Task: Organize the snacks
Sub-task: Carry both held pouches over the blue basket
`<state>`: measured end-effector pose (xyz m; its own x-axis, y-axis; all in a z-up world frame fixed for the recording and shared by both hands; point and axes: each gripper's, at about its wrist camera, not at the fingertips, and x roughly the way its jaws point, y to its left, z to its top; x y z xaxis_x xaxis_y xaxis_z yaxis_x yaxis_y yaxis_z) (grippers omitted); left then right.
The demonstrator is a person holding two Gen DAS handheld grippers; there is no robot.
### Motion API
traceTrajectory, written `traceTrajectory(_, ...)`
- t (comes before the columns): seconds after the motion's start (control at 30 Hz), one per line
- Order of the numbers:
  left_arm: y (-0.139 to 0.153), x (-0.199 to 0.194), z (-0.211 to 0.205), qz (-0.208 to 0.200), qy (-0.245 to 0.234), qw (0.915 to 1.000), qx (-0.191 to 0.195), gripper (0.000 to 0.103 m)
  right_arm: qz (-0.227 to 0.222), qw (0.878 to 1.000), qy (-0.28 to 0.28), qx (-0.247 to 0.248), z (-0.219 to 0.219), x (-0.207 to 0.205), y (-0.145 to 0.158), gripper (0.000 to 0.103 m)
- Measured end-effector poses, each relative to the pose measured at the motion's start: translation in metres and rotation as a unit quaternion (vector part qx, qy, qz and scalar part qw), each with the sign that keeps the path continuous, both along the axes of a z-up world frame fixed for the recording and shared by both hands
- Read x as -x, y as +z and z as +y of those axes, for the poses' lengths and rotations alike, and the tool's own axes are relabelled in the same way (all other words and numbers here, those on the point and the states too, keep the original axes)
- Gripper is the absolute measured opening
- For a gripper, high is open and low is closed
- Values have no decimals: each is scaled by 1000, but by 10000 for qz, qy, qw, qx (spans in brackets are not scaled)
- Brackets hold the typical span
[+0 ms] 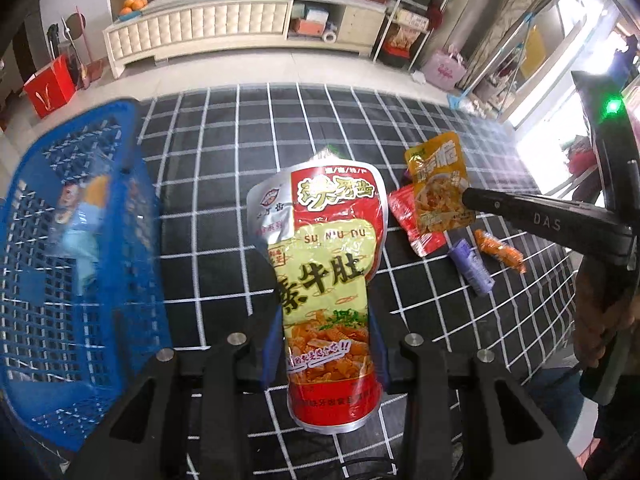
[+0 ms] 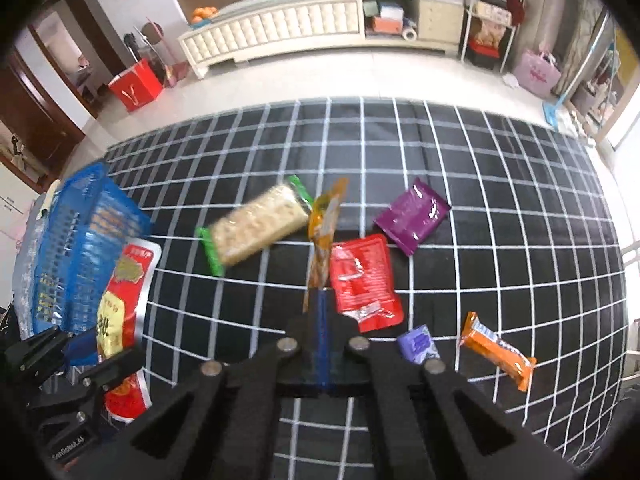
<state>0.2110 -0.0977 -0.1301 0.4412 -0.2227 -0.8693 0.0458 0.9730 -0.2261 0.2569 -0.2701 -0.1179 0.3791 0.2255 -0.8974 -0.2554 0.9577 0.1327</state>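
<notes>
Blue basket (image 1: 80, 240) — black-and-white grid cloth (image 1: 240, 140)

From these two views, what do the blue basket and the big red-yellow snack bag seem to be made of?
Blue basket: probably rigid moulded plastic, judging by its uniform lattice of holes. Red-yellow snack bag, held by the left tool: likely glossy foil-laminated film; silvery edges and reflections show.

Beyond the checked cloth (image 2: 400, 144): cream cabinet (image 2: 280, 28), oranges (image 2: 204, 13), red bag (image 2: 136, 84).
</notes>
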Motion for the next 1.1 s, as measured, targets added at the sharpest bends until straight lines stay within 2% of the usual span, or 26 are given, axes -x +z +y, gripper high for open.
traceTrajectory(0.2,43,26,31,-429,119,9990,84,35,-329,9993,163,-39,33,25,44,1)
traceTrajectory(0.3,64,41,54,-611,172,9980,9,35,-505,9982,297,-120,53,37,65,1)
traceTrajectory(0.5,83,63,106,-722,394,9966,-71,35,-661,9947,726,-299,109,58,87,1)
traceTrajectory(0.7,82,79,154,-646,675,9956,-50,35,-633,9907,1148,-366,161,74,86,1)
traceTrajectory(0.97,54,76,191,-294,892,9955,-115,36,-462,9881,1421,-363,205,81,70,1)
traceTrajectory(1.1,33,70,207,93,948,9955,-15,45,-397,9878,1472,-310,215,83,62,1)
